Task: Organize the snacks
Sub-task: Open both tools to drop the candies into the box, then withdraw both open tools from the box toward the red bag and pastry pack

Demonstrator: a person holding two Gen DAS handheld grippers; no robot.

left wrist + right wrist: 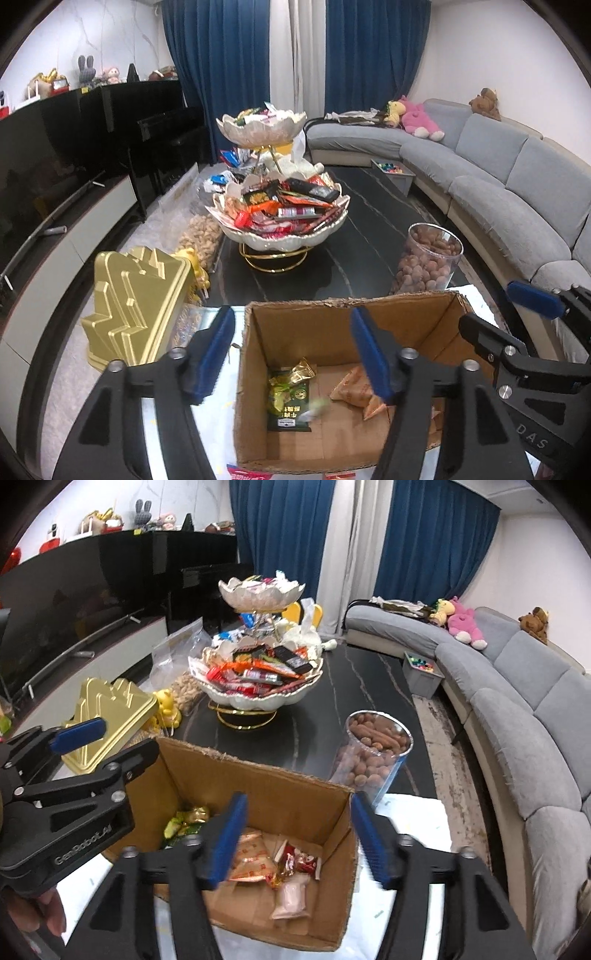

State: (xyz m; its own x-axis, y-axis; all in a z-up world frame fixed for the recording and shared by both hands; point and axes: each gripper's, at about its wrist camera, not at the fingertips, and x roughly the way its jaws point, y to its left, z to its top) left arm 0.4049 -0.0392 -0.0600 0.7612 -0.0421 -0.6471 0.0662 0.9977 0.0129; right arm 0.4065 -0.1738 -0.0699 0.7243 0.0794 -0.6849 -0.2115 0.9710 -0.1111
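Grippers hang over the cardboard box (332, 369): your left gripper (293, 354) and right gripper (299, 838) both released, empty. Snack packets (280, 864) lie inside. Risk: fingers snagging the box wall, tipping it off the table edge.

brown cardboard box (258, 373): front, snack packets (255, 860) inside | white two-level snack bowl stand (284, 221): behind box | clear plastic nut jar (373, 753): right of box | gold tin lid (136, 310): left of box

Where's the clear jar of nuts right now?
The jar stands on the dark table, just beyond the cardboard box's far right corner, between the snack stand and the sofa.
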